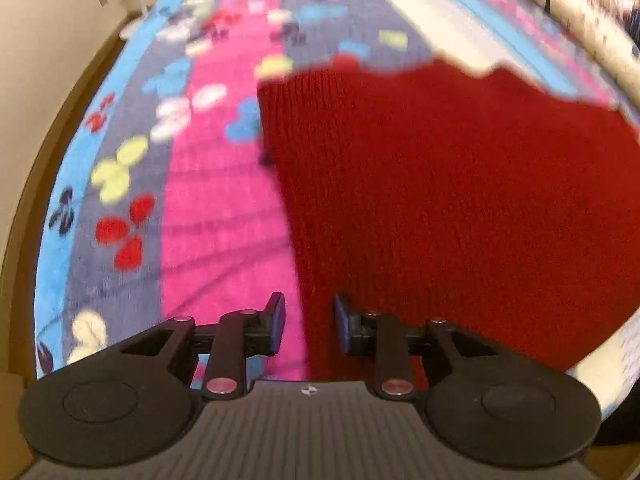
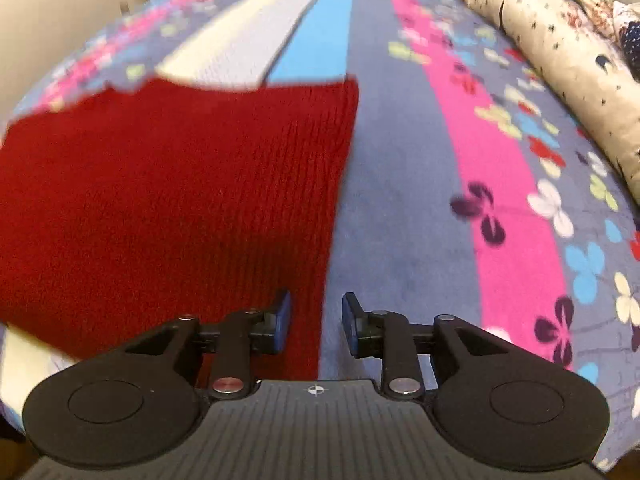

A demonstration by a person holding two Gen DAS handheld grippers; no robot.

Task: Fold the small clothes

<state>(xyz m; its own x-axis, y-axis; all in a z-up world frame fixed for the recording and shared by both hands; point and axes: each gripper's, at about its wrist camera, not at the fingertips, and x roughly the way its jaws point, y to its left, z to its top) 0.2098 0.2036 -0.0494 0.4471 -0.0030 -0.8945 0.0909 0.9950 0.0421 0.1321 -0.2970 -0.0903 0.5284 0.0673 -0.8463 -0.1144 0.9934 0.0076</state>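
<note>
Both the left claw and right claw are hovering narrowly parted, empty, straddling the soft, floppy red knit's near corners, the likeliest pinch points.

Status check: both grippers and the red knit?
Left gripper and right gripper open, empty. Red knit flat on blanket, straddled at near edges. Nothing blocking.

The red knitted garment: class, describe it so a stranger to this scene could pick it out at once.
Start from the striped, flower-printed blanket that covers the whole surface. Lying flat on it, between the two grippers, is the red knitted garment. It is the only plain, single-colour piece, ribbed deep red, unlike the cream patterned bedding bunched at the far edge.
</note>
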